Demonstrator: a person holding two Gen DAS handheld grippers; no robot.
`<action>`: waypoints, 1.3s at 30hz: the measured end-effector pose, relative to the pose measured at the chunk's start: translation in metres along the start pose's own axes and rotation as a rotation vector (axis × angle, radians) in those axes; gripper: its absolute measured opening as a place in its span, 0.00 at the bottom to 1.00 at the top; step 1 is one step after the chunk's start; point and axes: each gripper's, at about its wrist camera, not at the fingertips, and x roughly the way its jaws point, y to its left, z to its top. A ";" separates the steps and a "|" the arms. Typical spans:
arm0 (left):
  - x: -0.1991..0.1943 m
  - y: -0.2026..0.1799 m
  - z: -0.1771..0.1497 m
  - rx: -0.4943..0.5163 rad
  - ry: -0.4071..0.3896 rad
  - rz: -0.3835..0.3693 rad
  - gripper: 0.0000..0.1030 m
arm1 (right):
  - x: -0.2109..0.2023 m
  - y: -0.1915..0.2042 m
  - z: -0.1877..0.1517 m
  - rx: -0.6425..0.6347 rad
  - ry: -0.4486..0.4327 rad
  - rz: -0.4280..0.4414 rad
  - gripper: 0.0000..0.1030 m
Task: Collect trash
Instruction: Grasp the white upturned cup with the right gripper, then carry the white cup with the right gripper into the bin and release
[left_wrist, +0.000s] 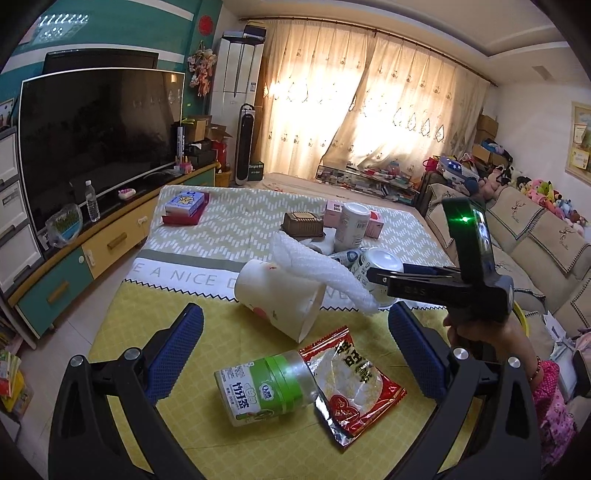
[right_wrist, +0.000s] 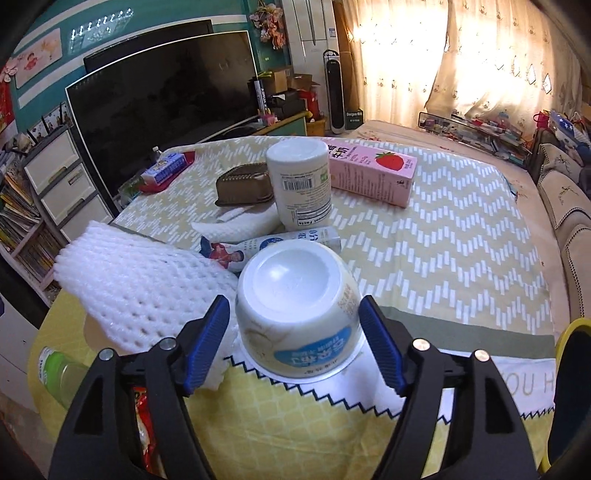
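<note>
Both hand-held grippers gape: right (right_wrist: 293, 341) straddles an upturned white yogurt cup (right_wrist: 297, 314), left (left_wrist: 295, 350) empty.

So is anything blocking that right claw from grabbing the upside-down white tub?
Nothing visible. The right claw is open with its blue fingers already on either side of the upside-down white tub. The white foam netting lies just left, close beside the left finger, not between finger and tub.

Each tool (left_wrist: 295, 339) is black-framed with blue ribbed pads (left_wrist: 181, 347) and silver screws; her wrist (left_wrist: 532, 369) wears a red bead bracelet.
</note>
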 end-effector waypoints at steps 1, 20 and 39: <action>0.000 -0.001 -0.001 0.000 0.002 0.001 0.95 | 0.003 -0.001 0.001 0.003 0.006 -0.004 0.69; 0.005 -0.011 -0.005 0.018 0.019 -0.005 0.95 | -0.028 -0.025 -0.013 0.058 -0.048 -0.023 0.74; 0.023 -0.037 -0.013 0.060 0.065 -0.016 0.95 | -0.126 -0.203 -0.106 0.413 -0.151 -0.330 0.75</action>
